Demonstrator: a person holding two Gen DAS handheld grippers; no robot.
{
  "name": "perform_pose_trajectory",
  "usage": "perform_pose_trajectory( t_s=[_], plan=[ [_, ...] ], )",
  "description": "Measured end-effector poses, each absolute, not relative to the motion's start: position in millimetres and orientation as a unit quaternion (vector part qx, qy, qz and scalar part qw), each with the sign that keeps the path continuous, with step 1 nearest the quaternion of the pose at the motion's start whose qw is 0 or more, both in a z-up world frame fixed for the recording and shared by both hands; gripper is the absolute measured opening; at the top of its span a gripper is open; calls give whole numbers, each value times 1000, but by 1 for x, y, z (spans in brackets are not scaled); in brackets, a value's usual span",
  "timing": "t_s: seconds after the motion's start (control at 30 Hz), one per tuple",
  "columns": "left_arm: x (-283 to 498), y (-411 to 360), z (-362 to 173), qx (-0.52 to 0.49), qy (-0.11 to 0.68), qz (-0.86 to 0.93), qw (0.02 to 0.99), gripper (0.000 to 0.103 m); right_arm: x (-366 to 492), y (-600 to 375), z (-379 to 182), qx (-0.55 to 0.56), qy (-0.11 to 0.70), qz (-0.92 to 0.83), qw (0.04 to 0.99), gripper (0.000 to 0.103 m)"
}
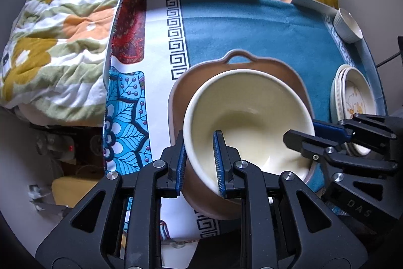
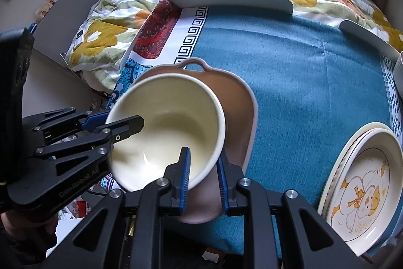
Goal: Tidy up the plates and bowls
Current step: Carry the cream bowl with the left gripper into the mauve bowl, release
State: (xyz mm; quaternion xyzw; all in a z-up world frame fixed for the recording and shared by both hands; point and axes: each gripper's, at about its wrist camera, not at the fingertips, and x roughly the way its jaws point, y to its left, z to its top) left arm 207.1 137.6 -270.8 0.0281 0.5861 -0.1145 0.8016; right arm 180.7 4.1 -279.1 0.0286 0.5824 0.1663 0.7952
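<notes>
From my left wrist camera, my left gripper [image 1: 200, 163] is clenched on the near-left rim of the cream bowl [image 1: 248, 117], 1 pad outside the wall and 1 inside. The bowl sits tilted within the brown handled dish [image 1: 236, 62], which lies on the teal cloth [image 1: 252, 27]. My right gripper [image 1: 299, 135] pinches the rim on the opposite side. Beyond it lie the stacked plates [image 1: 352, 90] and, near the far right edge, a small white ramekin [image 1: 347, 25].

From my right wrist camera, my right gripper [image 2: 204, 173] straddles the bowl's [image 2: 171, 117] wall, grasping its rim, with the left gripper [image 2: 126, 124] reaching in from the other side. The brown dish [image 2: 239, 97] shows behind and under the bowl. The plates [image 2: 365, 183], the top 1 printed with a yellow chick, lie well apart to the right.

I judge the step is seating this bowl in the dish. To do it well I would level the bowl with both grips before lowering, keep pressure equal so the glazed rim does not slip, centre it away from the dish's loop handle, and release only once it rests flat.
</notes>
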Motion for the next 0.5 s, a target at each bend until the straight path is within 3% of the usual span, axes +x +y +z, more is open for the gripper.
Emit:
perform_pose_trajectory(
  t_s=[0.5],
  plan=[
    [205, 130, -268, 54, 574, -114, 809, 17, 180, 3, -282, 17, 590, 156, 792, 19]
  ],
)
